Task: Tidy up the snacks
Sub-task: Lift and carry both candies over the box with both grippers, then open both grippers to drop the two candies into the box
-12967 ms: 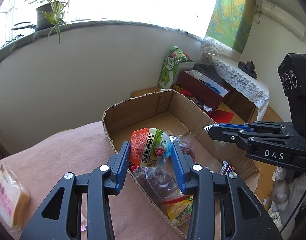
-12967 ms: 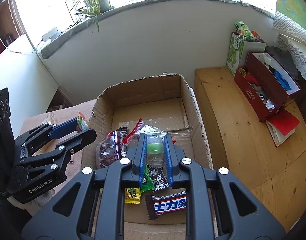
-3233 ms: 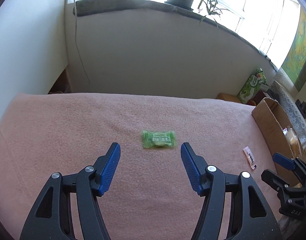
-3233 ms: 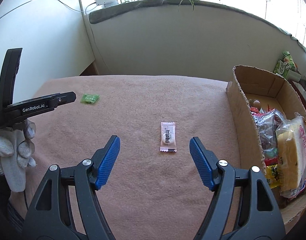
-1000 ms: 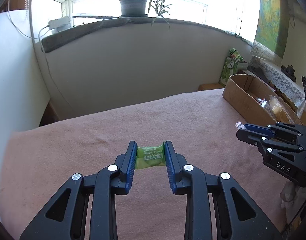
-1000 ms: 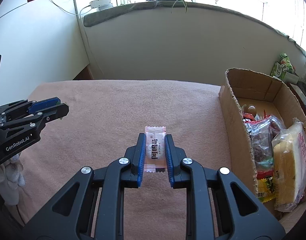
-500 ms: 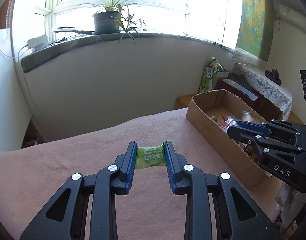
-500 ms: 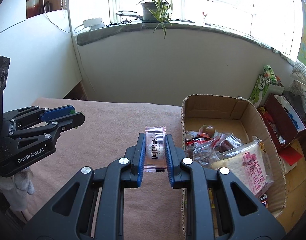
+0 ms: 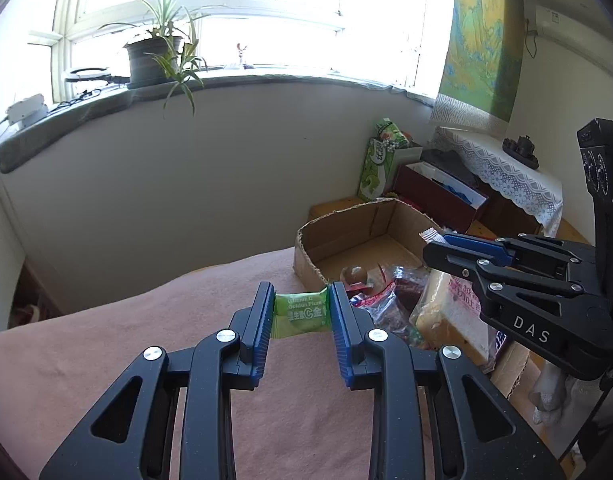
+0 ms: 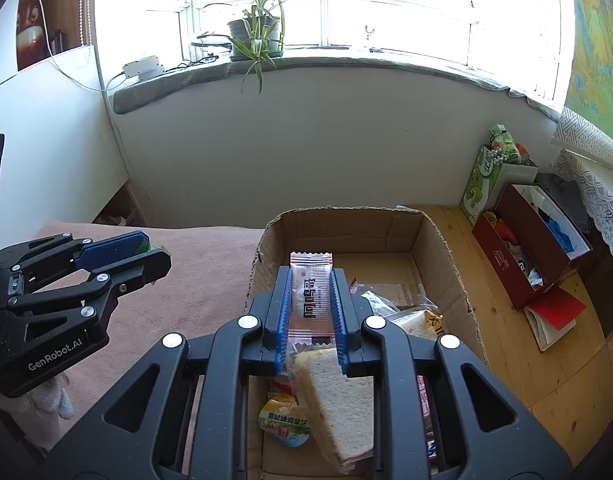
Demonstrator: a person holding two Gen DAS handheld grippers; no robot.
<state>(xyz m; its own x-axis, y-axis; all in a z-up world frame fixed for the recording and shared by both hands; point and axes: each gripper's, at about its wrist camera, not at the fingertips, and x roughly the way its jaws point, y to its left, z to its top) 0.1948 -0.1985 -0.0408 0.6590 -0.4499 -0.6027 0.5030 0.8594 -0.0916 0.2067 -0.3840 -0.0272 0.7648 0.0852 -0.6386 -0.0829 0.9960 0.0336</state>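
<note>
Pink blanket-covered table (image 9: 106, 352), with the cardboard box (image 10: 446, 248) on it at the right end, open top, already holding bagged snacks and a sandwich pack (image 10: 334, 392). Right gripper (image 10: 310, 300) is clenched on a pale pink candy packet (image 10: 311, 280), long axis running along the fingers, top end sticking out past the tips; it hangs directly over the box interior, above the sandwich pack. Left gripper (image 9: 300, 312) is clenched on a green plum candy (image 9: 300, 312), long axis crosswise between the pads, wrapper ends squashed against them. From the left wrist view the green candy sits over the blanket just short of the box's near-left wall; the box lies ahead and to its right. So the right hand is nearer, judged already in drop position: opening its jaws should let the packet fall in. Left needs to carry forward-right over the wall first. Risk: grippers crowd each other over the box if both go together.
</note>
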